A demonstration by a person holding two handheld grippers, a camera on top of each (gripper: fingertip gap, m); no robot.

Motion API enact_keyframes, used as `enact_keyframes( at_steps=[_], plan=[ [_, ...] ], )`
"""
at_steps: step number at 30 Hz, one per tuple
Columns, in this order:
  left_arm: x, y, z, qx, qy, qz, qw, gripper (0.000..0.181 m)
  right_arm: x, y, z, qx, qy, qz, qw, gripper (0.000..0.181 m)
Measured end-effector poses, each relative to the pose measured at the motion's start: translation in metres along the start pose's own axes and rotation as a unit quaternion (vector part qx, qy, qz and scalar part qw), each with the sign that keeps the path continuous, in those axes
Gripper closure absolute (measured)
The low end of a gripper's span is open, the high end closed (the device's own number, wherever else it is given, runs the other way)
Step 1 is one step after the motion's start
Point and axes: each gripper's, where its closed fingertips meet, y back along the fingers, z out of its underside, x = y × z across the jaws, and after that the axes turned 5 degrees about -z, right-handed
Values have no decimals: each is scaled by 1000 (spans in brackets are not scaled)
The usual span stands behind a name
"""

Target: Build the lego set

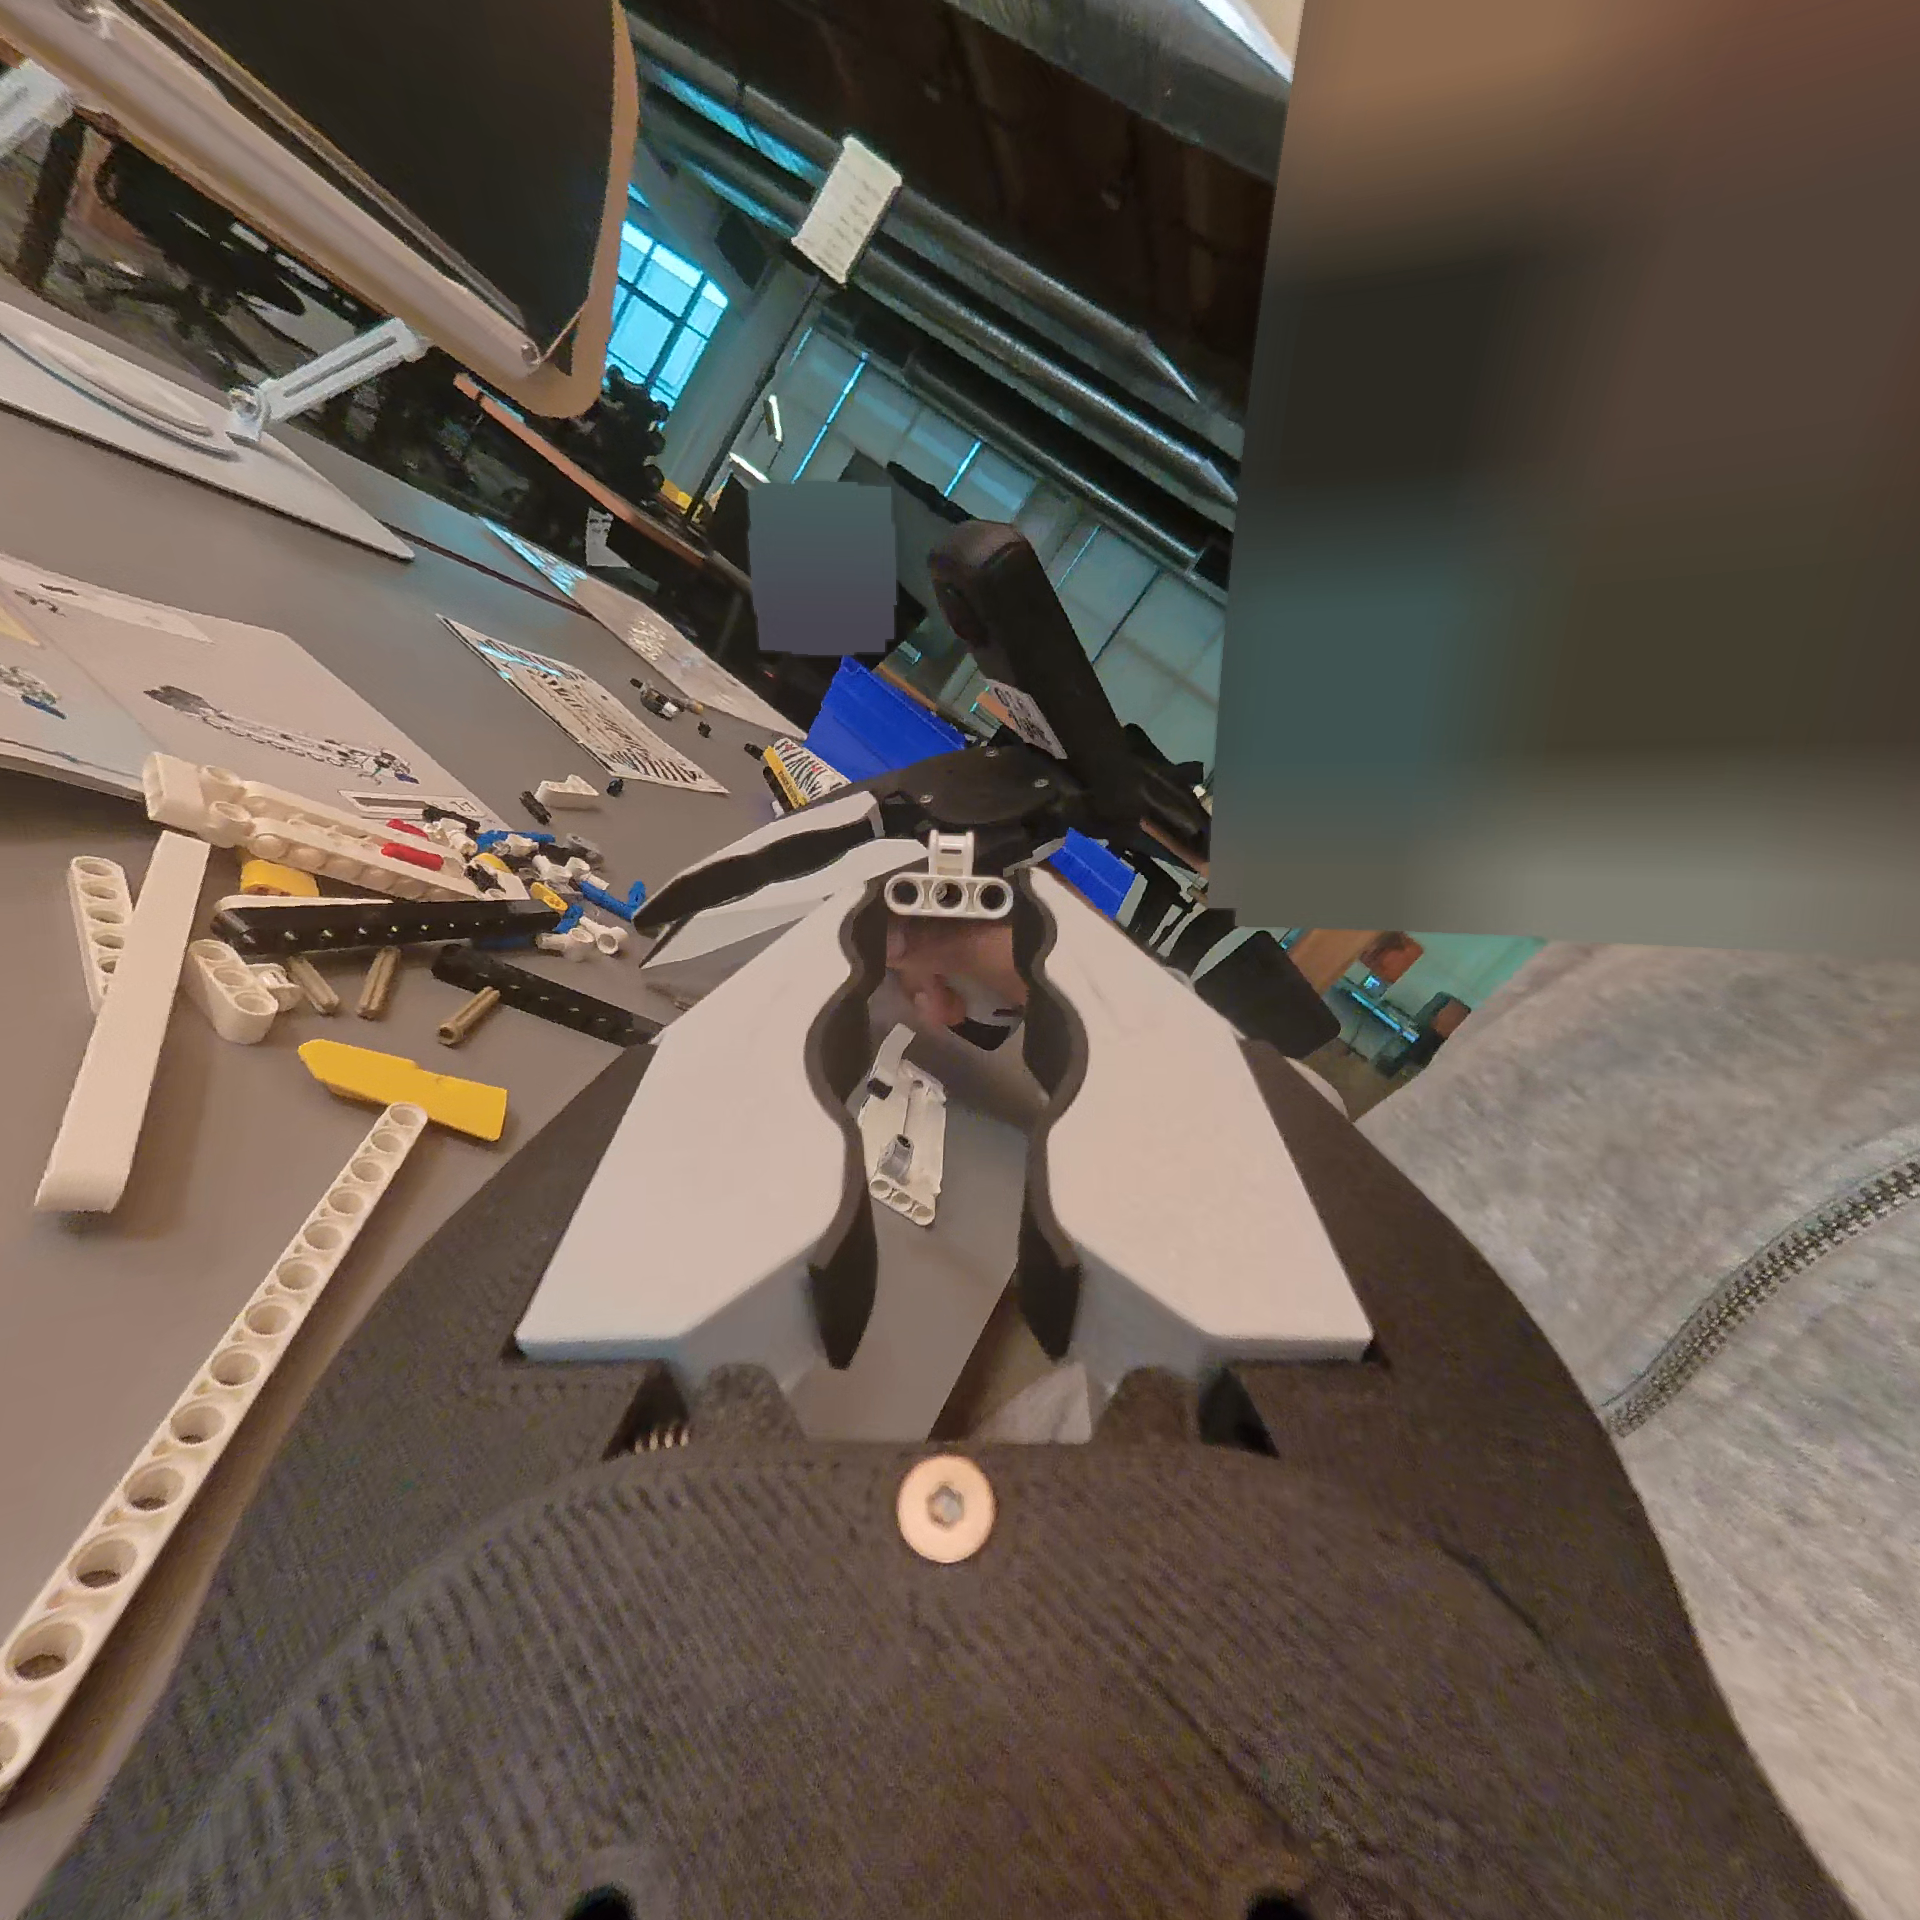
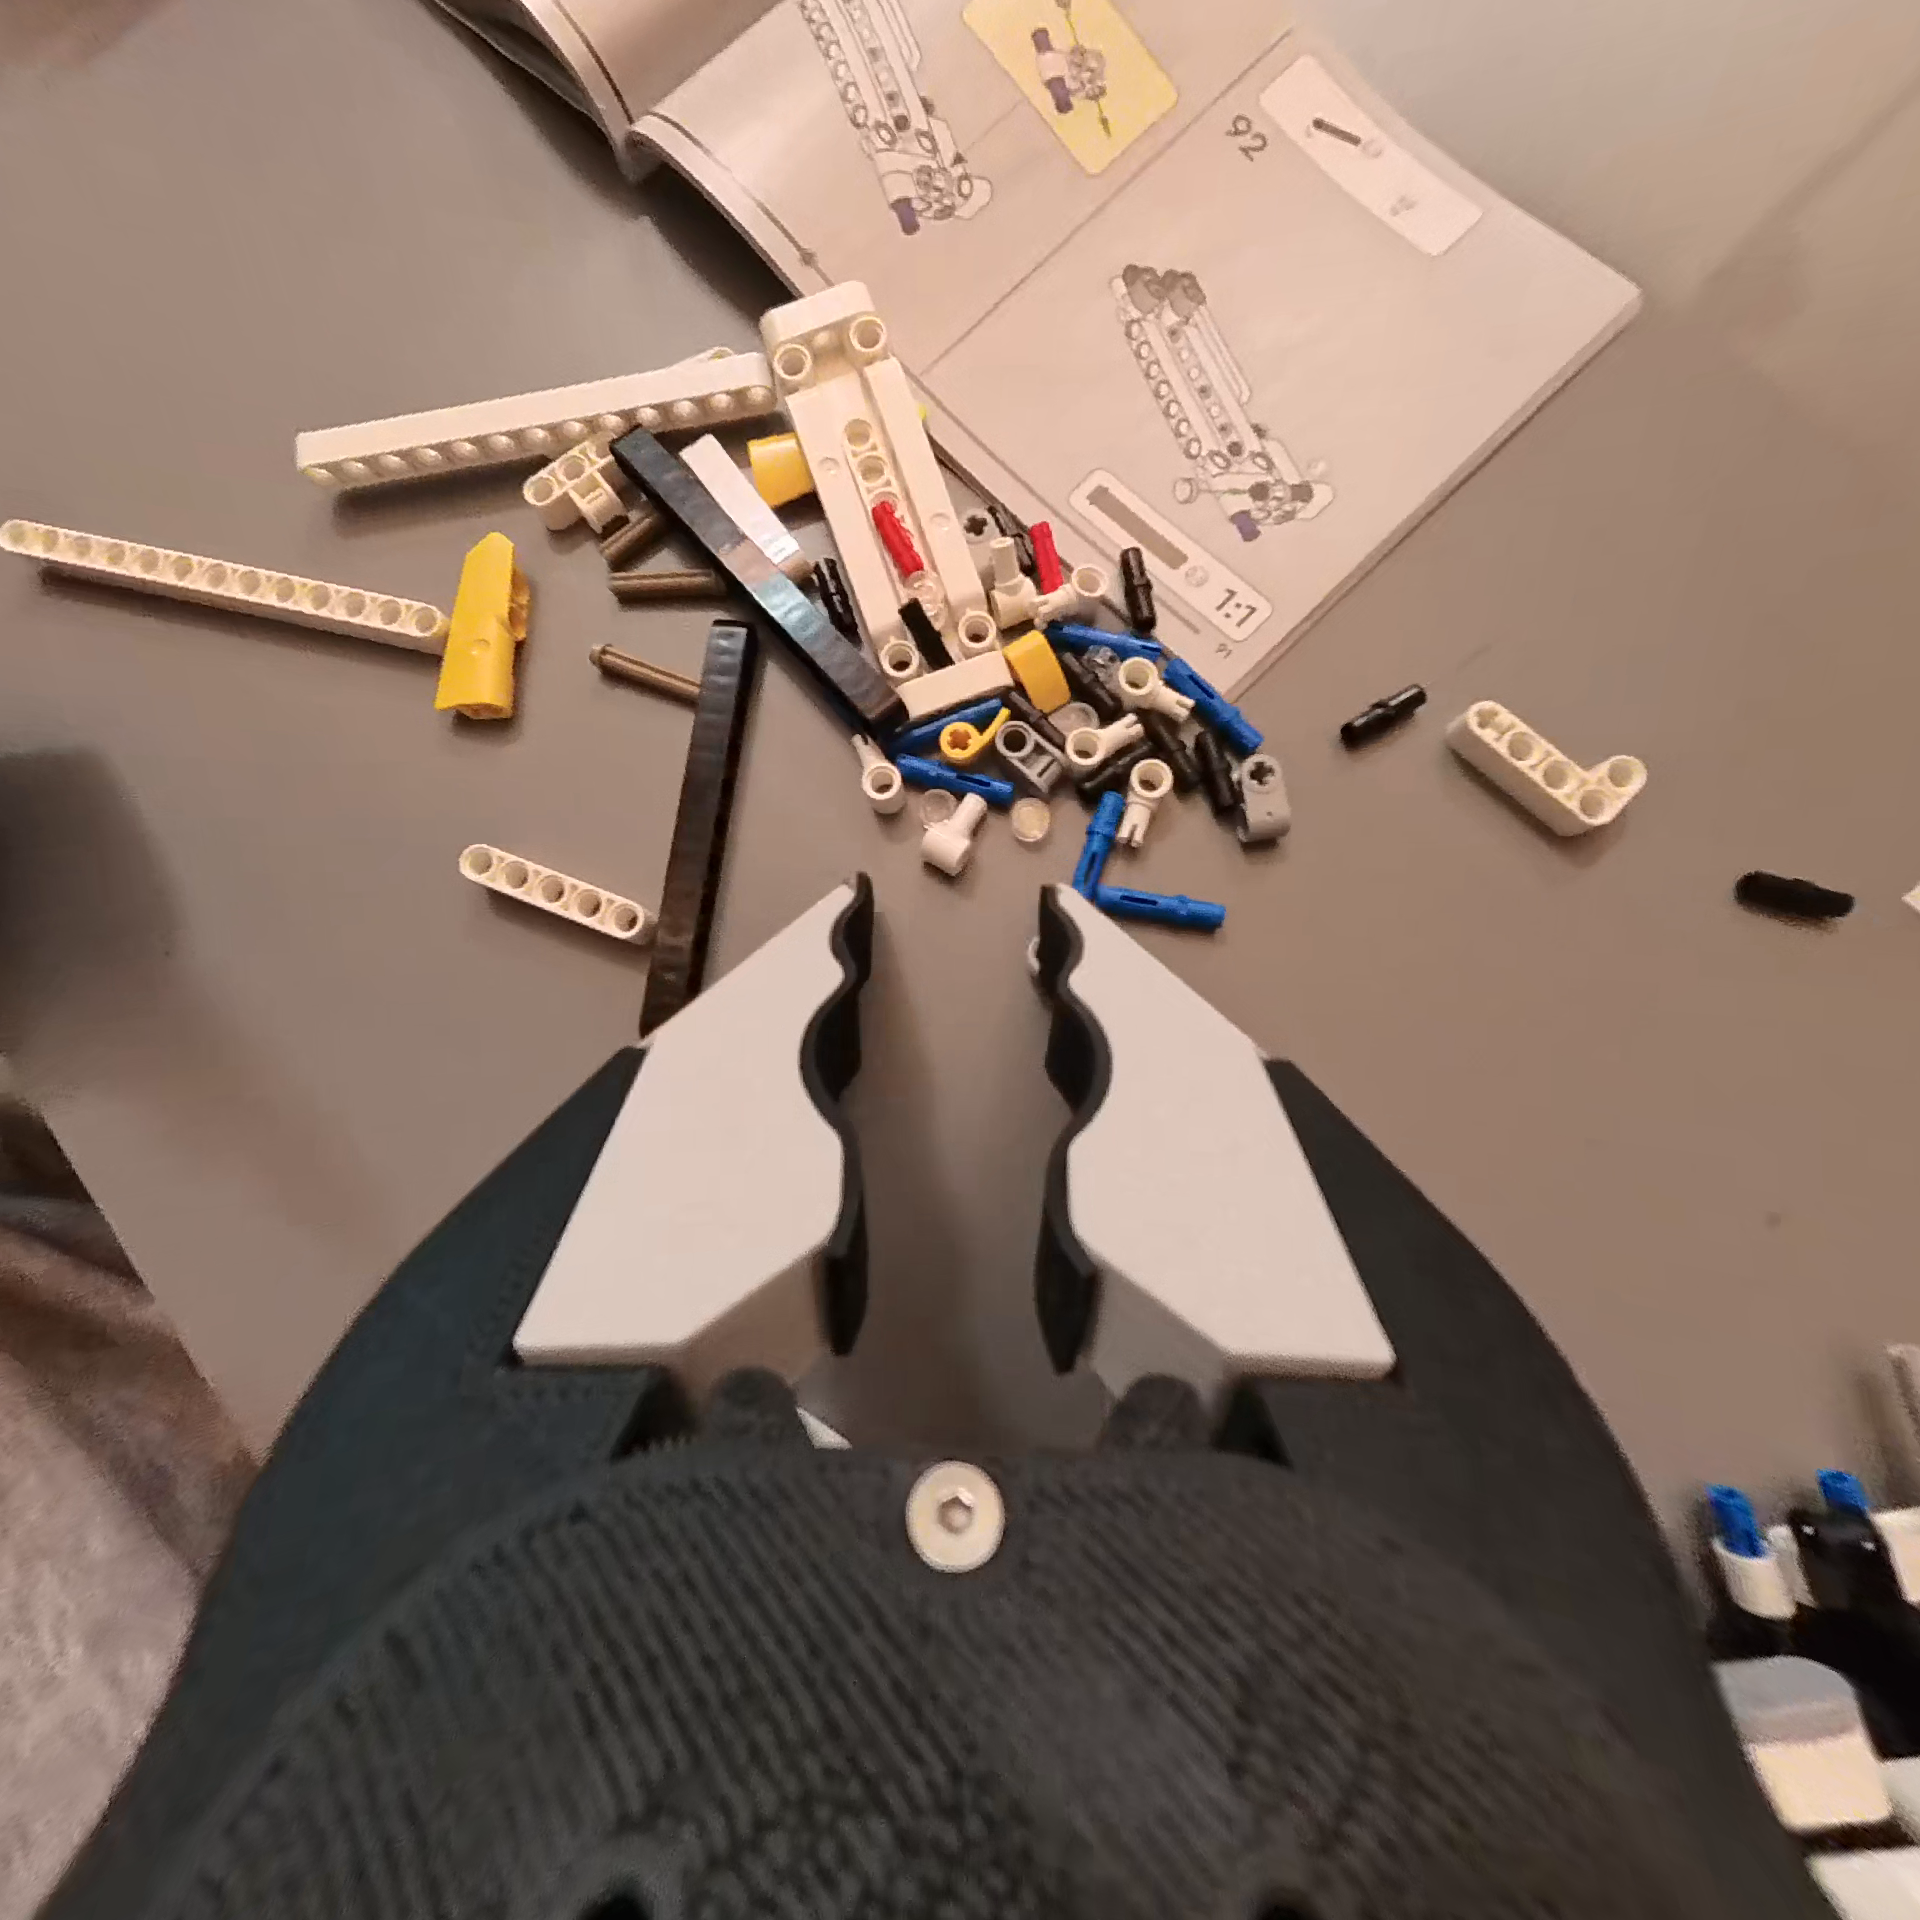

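Matt grey plastic fingers [image 2: 727, 1132] on ribbed, rough black printed bodies are showing beside glossy plastic lego pieces [image 2: 1049, 717], a shiny black beam [image 2: 758, 592], a paper instruction booklet [image 2: 1236, 343], the smooth matt grey table [image 2: 1558, 1039] and fleecy grey cloth [image 1: 1714, 1195].

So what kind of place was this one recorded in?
Probably an open workshop or lab-style office: a grey table with scattered lego pieces and an open instruction booklet, ceiling ducts and large windows behind.
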Motion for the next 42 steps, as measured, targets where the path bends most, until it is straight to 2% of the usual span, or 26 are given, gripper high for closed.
enact_keyframes(
  at_steps=[11,18,23,29,36,42],
  plan=[
    [-2,-1,0,-2,7,-2,1000,160,12,1,-1,-5,-18,13,1000,149],
    [-2,-1,0,-2,8,-2,1000,160,16,6,-21,22,17,32,999,156],
    [-3,0,0,-2,12,-1,1000,160,19,-2,-19,-6,12,24,1000,165],
    [-3,1,-2,6,10,-5,1000,160,26,-2,-6,-44,33,55,997,170],
    [-4,0,-1,6,7,-7,1000,160,19,9,10,-45,-1,30,999,173],
    [-4,0,-1,4,3,-10,1000,160,-1,14,12,-32,-11,-20,999,173]
  ],
)
